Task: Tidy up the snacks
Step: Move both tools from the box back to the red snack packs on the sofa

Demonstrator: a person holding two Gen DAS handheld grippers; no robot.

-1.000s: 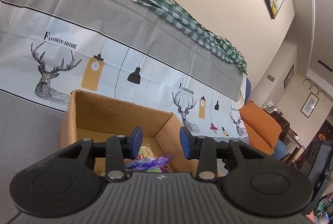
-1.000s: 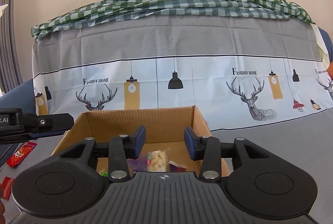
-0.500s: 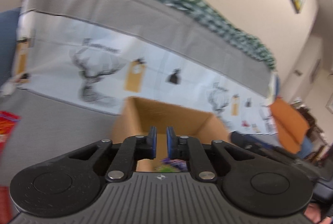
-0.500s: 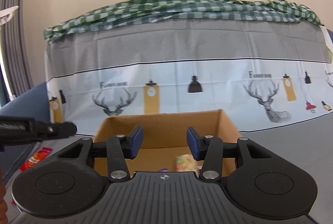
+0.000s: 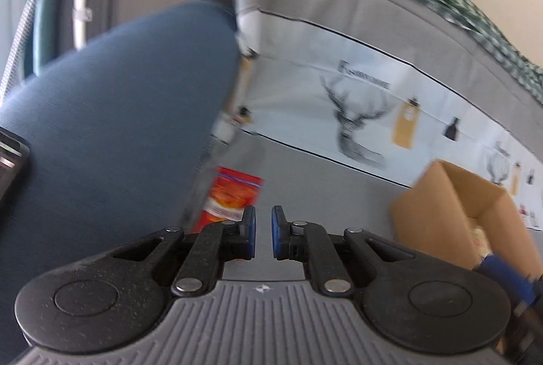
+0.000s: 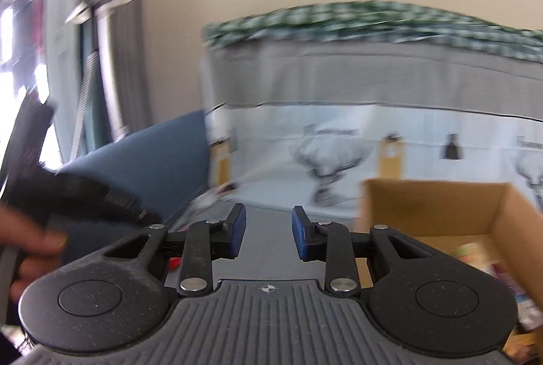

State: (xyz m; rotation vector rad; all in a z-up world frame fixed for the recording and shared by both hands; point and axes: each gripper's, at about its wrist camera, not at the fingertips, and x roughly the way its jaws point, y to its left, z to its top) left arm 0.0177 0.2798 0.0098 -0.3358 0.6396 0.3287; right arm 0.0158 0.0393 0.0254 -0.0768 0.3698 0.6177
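A red and orange snack packet [image 5: 234, 195] lies on the grey cover just ahead of my left gripper [image 5: 263, 231], whose jaws are nearly closed with a narrow gap and hold nothing. The cardboard box [image 5: 451, 212] stands to the right; in the right wrist view it [image 6: 437, 208] holds several blurred snack packets [image 6: 475, 254]. My right gripper [image 6: 268, 231] is open and empty, left of the box. A small red packet [image 6: 174, 262] shows under its left finger. The left gripper's body [image 6: 68, 195] crosses the left of that view.
A blue cushion [image 5: 101, 127] rises at the left beside the packet. The deer-print cover [image 5: 356, 113] drapes the sofa back, with a green checked cloth [image 6: 373, 22] on top. Curtains [image 6: 101, 59] hang at the far left. Both views are motion blurred.
Both grippers swung left, away from the box. The left gripper's jaws closed from wide open to a narrow gap, and the red packet came into its view. The right gripper stayed open.
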